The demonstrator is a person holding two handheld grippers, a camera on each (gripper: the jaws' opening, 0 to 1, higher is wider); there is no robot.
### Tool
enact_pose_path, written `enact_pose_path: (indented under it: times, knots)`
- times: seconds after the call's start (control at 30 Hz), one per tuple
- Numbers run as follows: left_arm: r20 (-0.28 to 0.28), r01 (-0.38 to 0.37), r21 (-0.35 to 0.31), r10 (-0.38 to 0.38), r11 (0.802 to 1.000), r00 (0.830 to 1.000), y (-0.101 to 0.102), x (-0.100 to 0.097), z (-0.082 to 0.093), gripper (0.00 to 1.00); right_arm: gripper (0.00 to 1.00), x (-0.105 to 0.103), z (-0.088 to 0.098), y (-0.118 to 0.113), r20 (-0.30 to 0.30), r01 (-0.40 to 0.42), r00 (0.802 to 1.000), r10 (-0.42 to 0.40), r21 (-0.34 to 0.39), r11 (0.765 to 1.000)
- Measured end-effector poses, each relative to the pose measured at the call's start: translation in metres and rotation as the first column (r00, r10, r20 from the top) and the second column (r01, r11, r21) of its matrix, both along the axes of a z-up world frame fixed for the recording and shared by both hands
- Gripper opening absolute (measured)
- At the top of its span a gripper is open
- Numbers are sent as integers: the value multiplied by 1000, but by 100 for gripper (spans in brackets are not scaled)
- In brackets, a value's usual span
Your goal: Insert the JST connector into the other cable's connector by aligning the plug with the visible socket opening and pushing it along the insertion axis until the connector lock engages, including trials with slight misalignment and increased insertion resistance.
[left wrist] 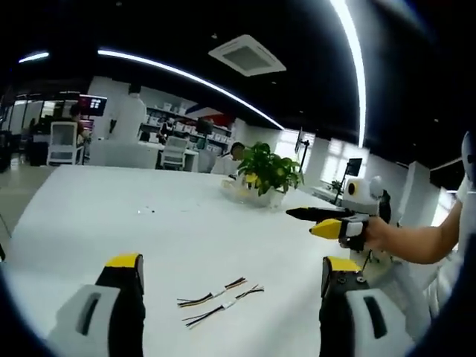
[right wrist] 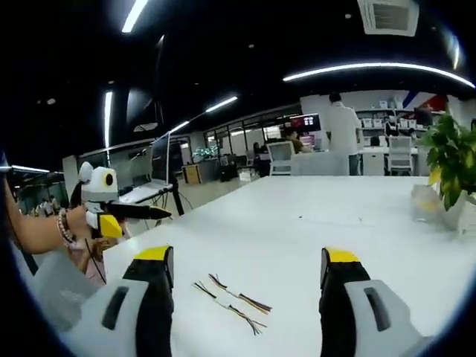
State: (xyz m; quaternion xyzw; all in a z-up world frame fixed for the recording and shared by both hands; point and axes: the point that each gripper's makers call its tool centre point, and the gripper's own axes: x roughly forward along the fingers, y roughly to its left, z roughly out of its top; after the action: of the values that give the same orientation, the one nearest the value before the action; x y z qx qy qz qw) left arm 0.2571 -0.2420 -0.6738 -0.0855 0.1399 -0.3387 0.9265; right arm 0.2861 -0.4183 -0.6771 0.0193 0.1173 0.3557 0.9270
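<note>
Two short cables with white JST connectors and coloured wires lie side by side on the white table (left wrist: pixel 171 223). In the left gripper view they are the upper cable (left wrist: pixel 216 293) and the lower cable (left wrist: pixel 223 307), between my left gripper's (left wrist: pixel 234 271) wide-apart yellow-tipped jaws. The right gripper view shows the same pair, one cable (right wrist: pixel 239 294) and the other cable (right wrist: pixel 227 308), between my right gripper's (right wrist: pixel 249 260) spread jaws. Both grippers are open and hold nothing, hovering above the table short of the cables. My right gripper (left wrist: pixel 327 222) enters the left gripper view, held by a hand; my left gripper (right wrist: pixel 123 216) enters the right gripper view.
A potted green plant (left wrist: pixel 268 172) in a white pot stands at the table's far side, also the plant (right wrist: pixel 454 160) at the right edge. A small dark speck (left wrist: pixel 146 210) lies mid-table. Office desks, chairs and people fill the background.
</note>
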Motion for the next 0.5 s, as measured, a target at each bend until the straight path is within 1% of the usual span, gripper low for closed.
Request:
enact_pose_path:
  times: [0.03, 0.07, 0.1, 0.2, 0.33, 0.47, 0.5]
  knots:
    - [7, -8, 2, 8, 1000, 1000, 3, -2, 2, 99, 78, -1, 2, -2, 16, 5, 1000, -5, -16, 1000]
    - [24, -28, 12, 28, 1000, 999, 8, -5, 6, 99, 78, -3, 5, -3, 28, 6, 1000, -6, -18, 1000]
    - [29, -39, 23, 38, 999, 999, 12, -7, 7, 99, 78, -6, 8, -5, 37, 9, 999, -8, -16, 1000]
    - [5, -74, 76, 73, 994, 997, 25, -16, 2, 99, 77, -13, 13, -8, 42, 13, 999, -12, -22, 1000]
    - [18, -100, 92, 99, 991, 995, 36, -33, 4, 99, 78, -23, 18, -17, 74, 35, 997, -30, -56, 998]
    - [30, -132, 100, 130, 986, 991, 46, -46, 8, 99, 77, -35, 29, -24, 89, 46, 995, -42, -46, 998]
    - [33, -138, 111, 135, 984, 990, 49, -51, 8, 99, 77, -37, 32, -26, 96, 53, 994, -49, -42, 998]
